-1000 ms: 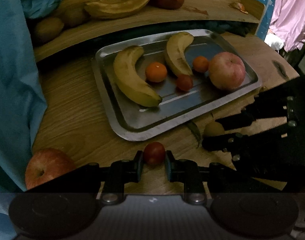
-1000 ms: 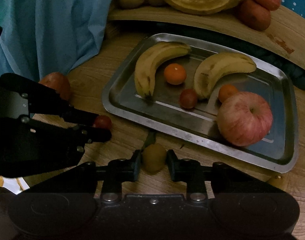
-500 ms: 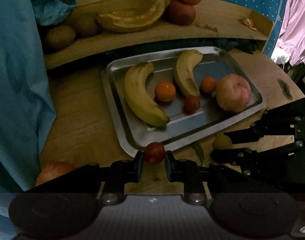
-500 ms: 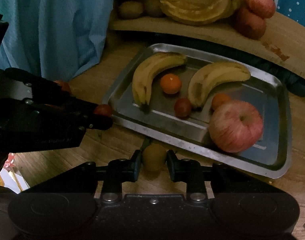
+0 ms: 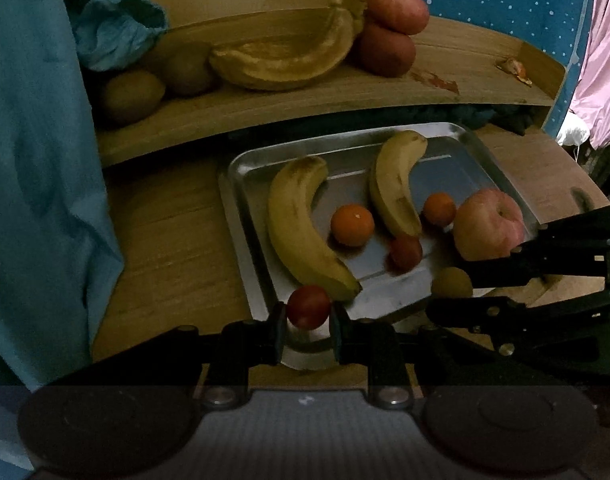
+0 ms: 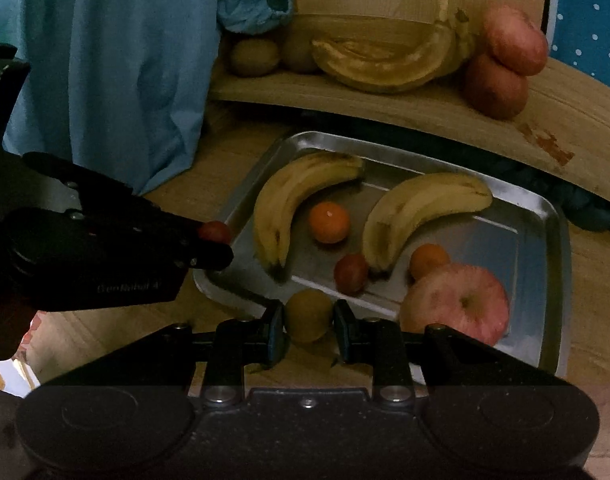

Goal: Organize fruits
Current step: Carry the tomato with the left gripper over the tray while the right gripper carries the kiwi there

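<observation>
My left gripper (image 5: 308,320) is shut on a small red tomato (image 5: 308,306), held over the near corner of the steel tray (image 5: 245,216). My right gripper (image 6: 309,328) is shut on a small yellow-green fruit (image 6: 308,316) above the tray's front rim (image 6: 225,300). The tray holds two bananas (image 5: 301,232) (image 5: 395,184), two small oranges (image 5: 352,225) (image 5: 439,209), a red tomato (image 5: 405,251) and a pink apple (image 5: 487,224). In the right wrist view the left gripper (image 6: 215,242) shows at left with its tomato (image 6: 214,231).
A raised wooden shelf (image 5: 345,92) behind the tray carries kiwis (image 5: 131,94), a banana bunch (image 5: 285,60) and two red apples (image 5: 397,2). Blue cloth (image 5: 37,180) hangs at the left. Bare wooden tabletop (image 5: 165,240) lies left of the tray.
Both grippers lifted off the table and moved forward with their fruits, from the tabletop in front of the tray to above its near edge. The red apple on the table left the view.
</observation>
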### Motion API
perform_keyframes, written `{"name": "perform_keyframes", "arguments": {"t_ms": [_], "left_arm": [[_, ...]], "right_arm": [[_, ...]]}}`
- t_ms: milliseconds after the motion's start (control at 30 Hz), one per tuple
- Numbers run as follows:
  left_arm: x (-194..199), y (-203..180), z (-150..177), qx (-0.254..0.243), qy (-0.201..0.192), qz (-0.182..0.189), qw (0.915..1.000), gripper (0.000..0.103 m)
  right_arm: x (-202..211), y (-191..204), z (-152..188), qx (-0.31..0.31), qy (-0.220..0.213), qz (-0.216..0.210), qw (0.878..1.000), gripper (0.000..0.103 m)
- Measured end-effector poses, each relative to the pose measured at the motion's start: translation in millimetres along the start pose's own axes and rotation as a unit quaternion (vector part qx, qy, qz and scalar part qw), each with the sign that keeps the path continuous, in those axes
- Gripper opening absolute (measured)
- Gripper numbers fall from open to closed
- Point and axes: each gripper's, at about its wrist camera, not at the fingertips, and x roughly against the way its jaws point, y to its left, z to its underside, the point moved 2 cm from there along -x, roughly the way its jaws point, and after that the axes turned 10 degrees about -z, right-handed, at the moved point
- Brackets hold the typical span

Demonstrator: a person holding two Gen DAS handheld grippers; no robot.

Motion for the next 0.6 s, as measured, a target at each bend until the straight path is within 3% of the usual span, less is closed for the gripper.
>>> {"name": "perform_keyframes", "arguments": {"t_ms": [600], "left_arm": [[-24, -2, -12, -0.015, 0.022, 0.025, 0.9993, 0.025]], "right_arm": [[-32, -12, -14, -0.007, 0.026, -0.012, 1.0, 0.029]]}}
